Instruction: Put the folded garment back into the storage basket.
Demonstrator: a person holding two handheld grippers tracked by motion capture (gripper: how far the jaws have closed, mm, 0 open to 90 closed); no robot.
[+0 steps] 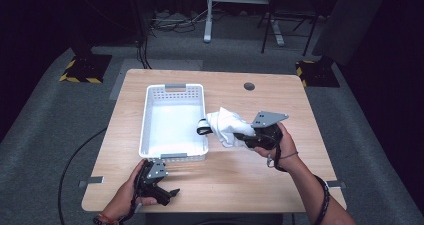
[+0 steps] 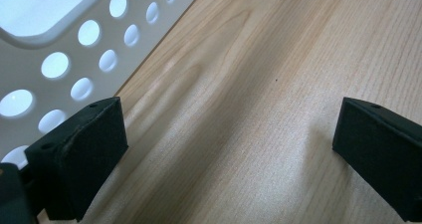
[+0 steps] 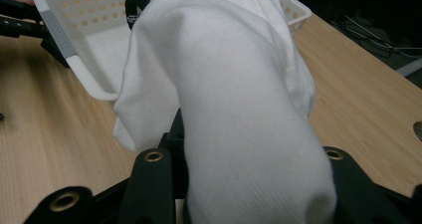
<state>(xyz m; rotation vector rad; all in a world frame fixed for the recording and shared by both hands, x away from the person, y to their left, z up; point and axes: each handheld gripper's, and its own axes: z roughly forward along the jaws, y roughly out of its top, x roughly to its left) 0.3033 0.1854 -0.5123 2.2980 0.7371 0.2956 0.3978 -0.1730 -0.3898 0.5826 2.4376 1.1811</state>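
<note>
A bundled white cloth [image 1: 226, 126] with a black band at its tip hangs over the table just right of the white perforated basket [image 1: 150, 116]. My right gripper [image 1: 245, 137] is shut on the white cloth, which bulges between its jaws in the right gripper view [image 3: 239, 104]. The basket [image 3: 74, 59] lies behind the cloth there. My left gripper [image 1: 167, 194] rests low near the table's front edge, below the basket's near wall. Its jaws stand open over bare wood in the left gripper view [image 2: 229, 149], with the basket wall [image 2: 64, 64] at the upper left.
The wooden table [image 1: 280, 100] has a round cable hole [image 1: 249, 86] at the back. Around it lies grey carpet, with stands, desk legs and cables behind. The basket holds nothing that I can see.
</note>
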